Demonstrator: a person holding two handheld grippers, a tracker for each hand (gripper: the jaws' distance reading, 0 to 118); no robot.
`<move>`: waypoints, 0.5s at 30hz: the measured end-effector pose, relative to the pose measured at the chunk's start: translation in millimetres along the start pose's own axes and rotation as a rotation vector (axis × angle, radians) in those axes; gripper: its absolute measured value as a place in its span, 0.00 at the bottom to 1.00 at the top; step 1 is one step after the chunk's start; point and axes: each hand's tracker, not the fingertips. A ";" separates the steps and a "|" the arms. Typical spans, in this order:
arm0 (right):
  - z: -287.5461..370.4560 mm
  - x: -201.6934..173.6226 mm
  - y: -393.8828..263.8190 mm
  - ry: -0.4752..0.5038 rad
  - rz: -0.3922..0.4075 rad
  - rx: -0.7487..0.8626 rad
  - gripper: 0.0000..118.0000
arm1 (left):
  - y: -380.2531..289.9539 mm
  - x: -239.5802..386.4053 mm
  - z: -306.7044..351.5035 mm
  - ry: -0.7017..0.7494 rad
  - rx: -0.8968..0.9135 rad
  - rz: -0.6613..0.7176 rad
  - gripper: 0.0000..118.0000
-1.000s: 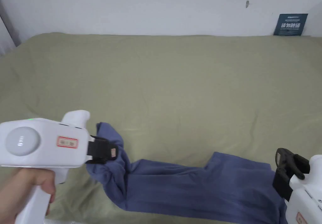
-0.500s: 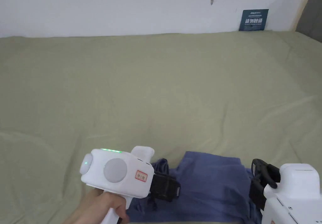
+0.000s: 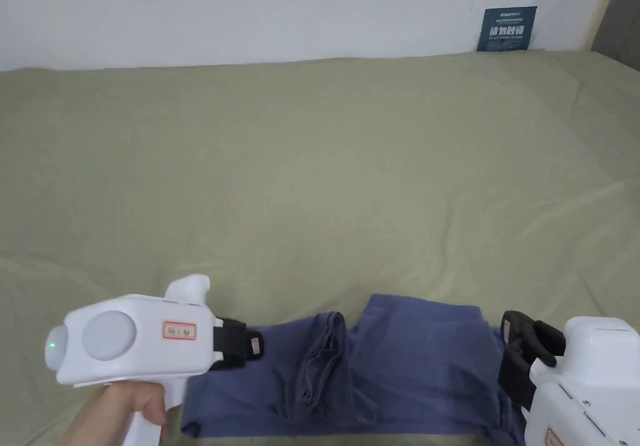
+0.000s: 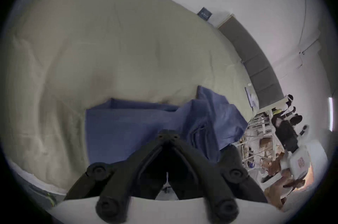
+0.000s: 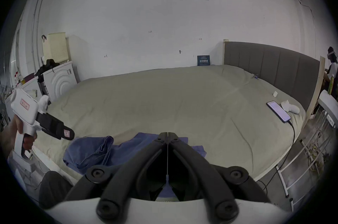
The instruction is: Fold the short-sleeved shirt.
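Since half a second ago my left gripper (image 3: 253, 346) has swung out to the lower left of the head view and let go of the cloth, which now lies spread wider along the bottom edge. The 1 blue shirt (image 3: 400, 372) lies mostly flat on the olive bed sheet (image 3: 325, 184), at the bottom centre of the head view, with 1 bunched ridge of folds (image 3: 322, 366) standing up near its middle and a flat panel to each side. In my left gripper view the shirt (image 4: 128, 127) sits low in the frame, just past my jaw tips.

I hold 2 grippers. The left one hangs above the shirt's left end with its jaws pressed together on nothing; my hand (image 3: 115, 413) grips its white handle. The right gripper (image 5: 167, 134) also has its jaws closed together, tips over the shirt's right part; whether cloth is caught between them I cannot tell.

Further out: 1 dark sign (image 3: 506, 28) against the white wall at upper right, 1 phone (image 5: 278, 113) and 1 grey headboard (image 5: 270, 70) at the right of my right gripper view.
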 end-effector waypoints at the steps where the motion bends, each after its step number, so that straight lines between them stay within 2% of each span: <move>1: 0.9 -0.4 0.3 0.001 0.000 0.001 0.01 | -7.8 7.2 -11.4 -0.028 -0.024 0.010 0.00; 5: 0.5 1.2 -0.2 -0.007 0.007 -0.009 0.01 | -22.0 33.3 -72.2 -0.194 -0.134 0.045 0.00; 8: -0.8 3.2 -1.4 -0.012 0.003 -0.025 0.01 | -28.0 48.1 -104.7 -0.146 -0.139 0.024 0.00; 12: 0.0 3.9 -2.5 -0.016 0.010 -0.032 0.01 | -29.1 58.0 -80.9 -0.172 -0.135 0.037 0.00; 15: -1.7 2.1 -2.1 -0.013 0.014 -0.034 0.01 | -11.5 45.4 -40.5 -0.178 -0.064 -0.038 0.00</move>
